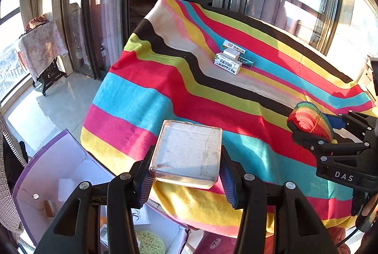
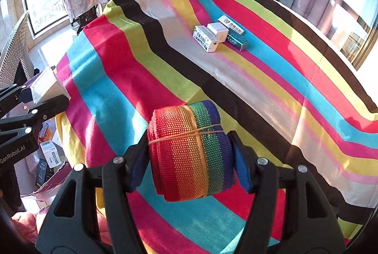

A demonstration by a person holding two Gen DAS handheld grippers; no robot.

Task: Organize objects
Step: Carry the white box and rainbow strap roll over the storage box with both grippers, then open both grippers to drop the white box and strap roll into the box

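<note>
The print on the small boxes point(image 1: 228, 60) far across the striped cloth point(image 1: 165, 88) is too small to read. The cloth hides the surface beneath it. The purple box point(image 1: 47, 173) at the lower left is cut off by the left tool point(image 1: 186, 177), its contents partly hidden. The glass shows only a blurred reflection of a person point(image 1: 267, 3).

Striped tablecloth point(image 2: 271, 93): soft matt woven cloth, faintly napped. Rainbow webbing roll point(image 2: 191, 150): coarse dotted weave, slight sheen, banded by thin rubber; clear box point(image 1: 186, 154): scuffed glossy plastic. Toward twelve o'clock, small cartons point(image 2: 218, 33) of smooth printed card; both grippers matt black plastic with ribbed blue pads point(image 1: 228, 183) and bright metal rivets.
</note>
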